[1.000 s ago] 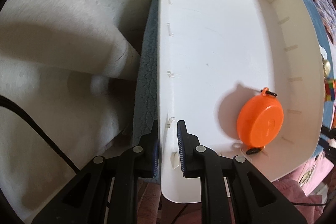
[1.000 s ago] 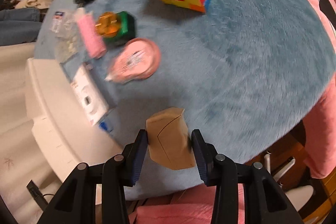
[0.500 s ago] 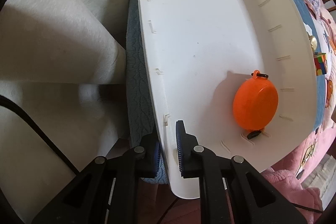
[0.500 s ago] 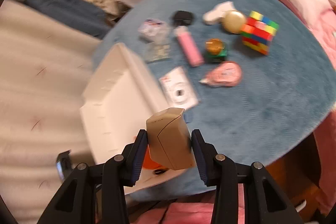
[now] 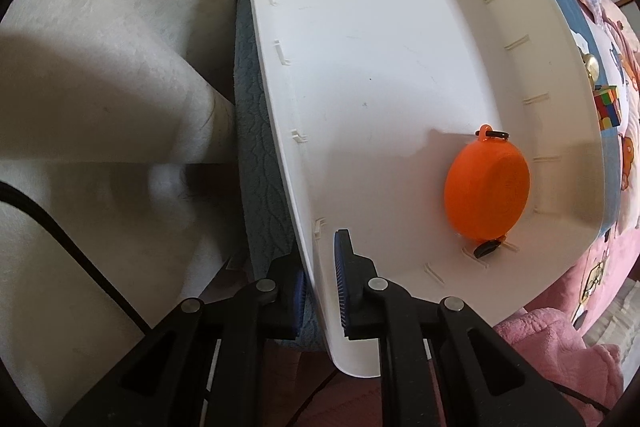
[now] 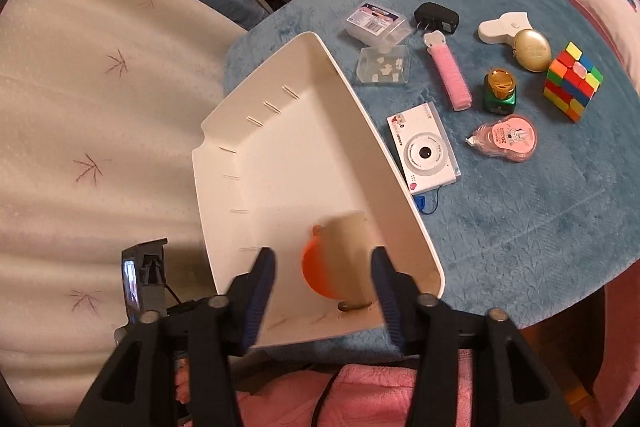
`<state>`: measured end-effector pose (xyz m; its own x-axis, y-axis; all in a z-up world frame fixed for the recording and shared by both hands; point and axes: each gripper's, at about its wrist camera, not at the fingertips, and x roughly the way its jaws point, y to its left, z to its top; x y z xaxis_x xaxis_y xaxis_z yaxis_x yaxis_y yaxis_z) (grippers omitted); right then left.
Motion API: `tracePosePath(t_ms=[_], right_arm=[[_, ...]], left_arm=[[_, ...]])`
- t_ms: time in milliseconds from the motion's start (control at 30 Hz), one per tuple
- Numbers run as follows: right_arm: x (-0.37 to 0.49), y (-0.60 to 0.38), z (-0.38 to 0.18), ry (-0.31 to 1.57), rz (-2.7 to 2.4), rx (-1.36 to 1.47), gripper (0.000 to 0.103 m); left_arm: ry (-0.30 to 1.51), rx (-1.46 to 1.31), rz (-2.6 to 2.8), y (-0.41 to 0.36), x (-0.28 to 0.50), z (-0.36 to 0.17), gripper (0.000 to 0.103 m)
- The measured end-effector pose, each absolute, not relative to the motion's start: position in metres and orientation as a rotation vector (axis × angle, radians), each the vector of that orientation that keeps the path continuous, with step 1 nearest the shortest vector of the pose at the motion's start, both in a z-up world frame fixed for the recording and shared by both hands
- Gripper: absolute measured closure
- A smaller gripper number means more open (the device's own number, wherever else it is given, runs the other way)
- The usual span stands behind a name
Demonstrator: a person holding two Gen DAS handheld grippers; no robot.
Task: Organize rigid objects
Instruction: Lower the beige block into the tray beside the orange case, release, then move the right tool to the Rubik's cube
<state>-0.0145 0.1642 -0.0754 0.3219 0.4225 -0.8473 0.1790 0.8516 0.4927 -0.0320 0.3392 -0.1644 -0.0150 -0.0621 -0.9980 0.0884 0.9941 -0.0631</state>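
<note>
Between the right gripper [image 6: 323, 291]'s parted jaws, which have just been opening, the released tan box [image 6: 349, 259] drops blurred at twelve o'clock into the white tray [image 6: 288, 147], over the orange case [image 5: 487, 190]. Left gripper [image 5: 320, 287] stays clenched on the tray's near wall. Remaining items lie toward two o'clock.

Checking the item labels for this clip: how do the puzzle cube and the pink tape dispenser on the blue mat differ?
The puzzle cube is a boxy block of many bright colours; the pink tape dispenser is rounded, one colour, with a printed label. The cube stands tall, tilted in the picture; the dispenser lies flat with a pointed tip. Both sit on the blue mat, outside the white bin.
</note>
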Motion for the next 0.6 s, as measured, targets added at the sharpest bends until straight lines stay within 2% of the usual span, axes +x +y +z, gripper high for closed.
tracePosePath(t_ms=[200, 600], right_arm=[[-0.017, 0.143, -0.07, 1.197, 0.111, 0.545, 0.035], [-0.018, 0.056, -0.068, 1.033, -0.064, 0.566, 0.035]], left_arm=[[1.597, 0.001, -0.087, 0.341, -0.029, -0.168, 0.089], [1.636, -0.134, 0.002, 0.351, -0.022, -0.176, 0.089]])
